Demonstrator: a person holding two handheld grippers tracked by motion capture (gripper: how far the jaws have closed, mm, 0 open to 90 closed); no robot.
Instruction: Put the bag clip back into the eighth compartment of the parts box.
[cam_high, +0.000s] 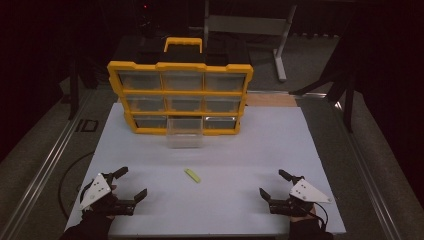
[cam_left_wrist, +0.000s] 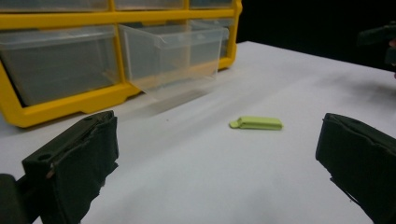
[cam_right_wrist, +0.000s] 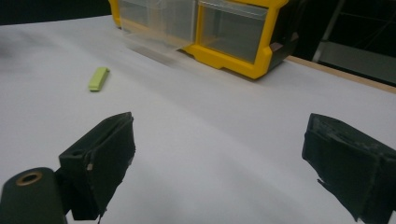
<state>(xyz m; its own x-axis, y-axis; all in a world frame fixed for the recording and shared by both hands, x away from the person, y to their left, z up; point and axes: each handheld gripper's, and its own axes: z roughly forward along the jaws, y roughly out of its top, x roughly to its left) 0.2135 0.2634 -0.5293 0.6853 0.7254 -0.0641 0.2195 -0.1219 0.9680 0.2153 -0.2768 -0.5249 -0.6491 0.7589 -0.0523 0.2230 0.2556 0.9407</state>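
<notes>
Both sets of fingers stand spread and empty: left gripper (cam_high: 131, 184) and right gripper (cam_high: 272, 184) rest low at the near edge of the white worktop (cam_high: 280, 140). Between them, further in, lies the green clip (cam_high: 192, 175), flat and well apart from either. Judged light, stiff, smooth plastic; best pinched across its narrow sides. Beyond it, one clear drawer (cam_high: 185, 134) stands pulled out of the yellow organizer (cam_high: 180, 97).

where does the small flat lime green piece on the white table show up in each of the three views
High view: the small flat lime green piece lies at centre, between both grippers.
Left gripper view: right of centre.
Right gripper view: upper left.
Shared landmark: the pulled-out clear plastic drawer of the yellow organiser.
</notes>
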